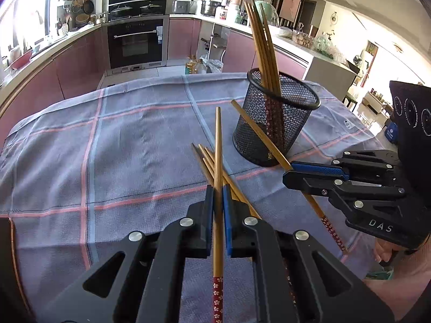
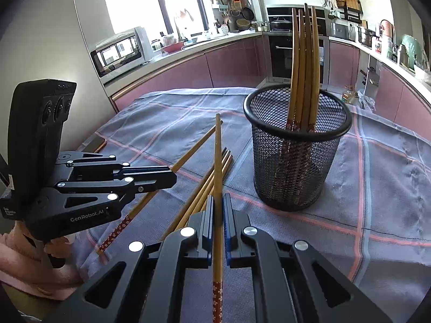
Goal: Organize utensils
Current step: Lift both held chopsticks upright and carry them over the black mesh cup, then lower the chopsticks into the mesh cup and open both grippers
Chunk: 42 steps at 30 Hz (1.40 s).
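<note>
My left gripper (image 1: 218, 192) is shut on one wooden chopstick (image 1: 218, 148) with a red flowered end, held above the cloth; it also shows in the right wrist view (image 2: 172, 179). My right gripper (image 2: 218, 202) is shut on another chopstick (image 2: 217, 156); it also shows in the left wrist view (image 1: 289, 173), just right of the holder's base. A black mesh holder (image 1: 274, 123) (image 2: 296, 156) stands upright with several chopsticks (image 1: 262, 45) (image 2: 303, 64) in it. Several loose chopsticks (image 1: 207, 161) (image 2: 212, 183) lie on the cloth under the grippers.
A grey-blue checked cloth (image 1: 121, 145) (image 2: 377, 188) covers the table. A phone-like object (image 2: 94, 142) lies at the cloth's left edge. Kitchen counters, an oven (image 1: 137, 40) and a microwave (image 2: 118, 52) stand behind the table.
</note>
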Available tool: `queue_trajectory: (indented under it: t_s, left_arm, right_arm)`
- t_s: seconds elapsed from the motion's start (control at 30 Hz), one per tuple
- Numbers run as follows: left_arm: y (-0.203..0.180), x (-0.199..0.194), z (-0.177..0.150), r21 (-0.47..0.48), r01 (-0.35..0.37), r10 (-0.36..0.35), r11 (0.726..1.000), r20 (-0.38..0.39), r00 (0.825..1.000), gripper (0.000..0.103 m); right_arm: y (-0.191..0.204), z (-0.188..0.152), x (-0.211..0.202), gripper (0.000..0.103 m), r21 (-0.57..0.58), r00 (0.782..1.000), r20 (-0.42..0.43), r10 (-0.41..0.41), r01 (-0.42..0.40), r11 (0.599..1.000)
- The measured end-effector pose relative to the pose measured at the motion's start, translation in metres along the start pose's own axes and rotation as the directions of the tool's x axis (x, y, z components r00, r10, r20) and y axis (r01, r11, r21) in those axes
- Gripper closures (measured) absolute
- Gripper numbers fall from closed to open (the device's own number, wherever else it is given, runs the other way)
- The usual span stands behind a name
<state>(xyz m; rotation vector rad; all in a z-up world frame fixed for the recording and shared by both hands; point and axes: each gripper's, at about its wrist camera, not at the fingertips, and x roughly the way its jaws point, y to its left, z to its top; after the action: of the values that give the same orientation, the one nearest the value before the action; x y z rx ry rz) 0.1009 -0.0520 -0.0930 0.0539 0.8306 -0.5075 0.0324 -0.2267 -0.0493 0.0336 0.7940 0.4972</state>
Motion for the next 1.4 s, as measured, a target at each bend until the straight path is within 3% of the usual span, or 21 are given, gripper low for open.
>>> queue_trajectory:
  t_s: [0.3, 0.7, 1.1, 1.27, 1.4]
  left_arm:
    - [0.001, -0.051, 0.022, -0.007, 0.1, -0.098, 0.995, 0.115, 0.989, 0.096]
    - [-0.006, -0.095, 0.06, 0.013, 0.17, -0.167, 0.985, 0.256, 0.952, 0.096]
    - [-0.034, -0.106, 0.12, 0.061, 0.178, -0.188, 0.982, 0.361, 0.914, 0.096]
    - [-0.047, -0.102, 0.135, 0.081, 0.162, -0.18, 0.984, 0.377, 0.908, 0.096]
    - [-0.056, -0.089, 0.139, 0.096, 0.124, -0.151, 0.988, 0.363, 0.92, 0.096]
  right_arm:
    - [-0.011, 0.016, -0.044, 0.097, 0.029, 0.99, 0.135, 0.028, -0.032, 0.999]
    - [-0.028, 0.049, -0.081, 0.097, 0.02, 0.963, 0.27, 0.018, -0.024, 0.999]
    - [-0.039, 0.094, -0.114, 0.097, 0.002, 0.924, 0.381, -0.021, 0.022, 1.0]
    - [-0.051, 0.104, -0.108, 0.097, 0.016, 0.92, 0.391, -0.037, 0.034, 0.999]
    - [-0.06, 0.106, -0.095, 0.097, 0.033, 0.927, 0.373, -0.049, 0.04, 0.999]
